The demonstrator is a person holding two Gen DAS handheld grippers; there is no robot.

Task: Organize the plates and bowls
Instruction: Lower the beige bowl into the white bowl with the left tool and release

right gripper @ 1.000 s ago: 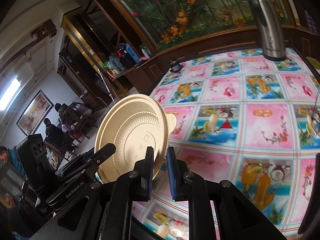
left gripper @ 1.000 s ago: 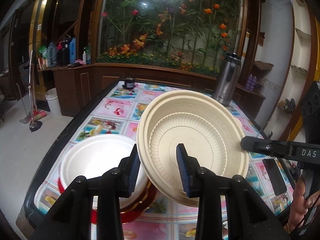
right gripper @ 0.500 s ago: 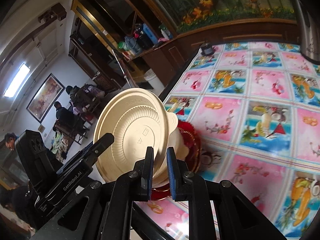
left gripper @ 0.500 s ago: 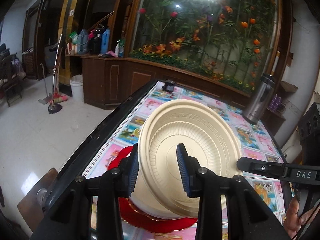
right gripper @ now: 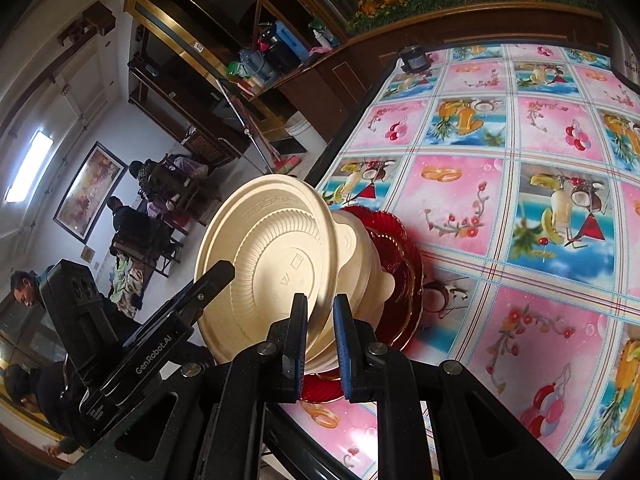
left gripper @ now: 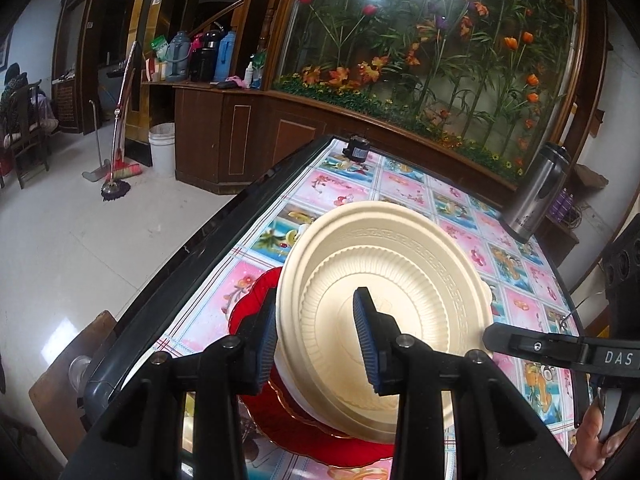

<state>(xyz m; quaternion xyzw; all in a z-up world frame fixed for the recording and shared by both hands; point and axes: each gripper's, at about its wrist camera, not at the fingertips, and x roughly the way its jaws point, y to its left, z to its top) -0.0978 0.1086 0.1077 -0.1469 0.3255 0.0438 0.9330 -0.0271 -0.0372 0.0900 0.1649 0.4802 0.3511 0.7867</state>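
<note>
A cream ribbed bowl (left gripper: pixel 392 292) hangs tilted over a red plate (left gripper: pixel 256 300) near the table's left edge. My left gripper (left gripper: pixel 316 344) is shut on the bowl's near rim, one pad inside and one outside. My right gripper (right gripper: pixel 320 344) is shut on the opposite rim, where the bowl's underside (right gripper: pixel 276 256) faces the camera. Under the held bowl sits a pale bowl (right gripper: pixel 366 276), resting on the red plate (right gripper: pixel 406 276). It looks partly nested with the held one, but I cannot tell whether they touch. Each gripper shows in the other's view: the right gripper (left gripper: pixel 532 346) and the left gripper (right gripper: pixel 180 320).
The table has a pink and blue fruit-print cloth (right gripper: pixel 520 220) and a black rim (left gripper: pixel 192 256) on the left, with floor beyond. A steel thermos (left gripper: pixel 536 196) stands at the far right and a small dark object (left gripper: pixel 358 150) at the far corner. People sit in the room (right gripper: pixel 132 216).
Both grippers have carried the cream bowl leftward and slightly down. It now covers the pale bowl on the red plate, which earlier lay uncovered to its left.
</note>
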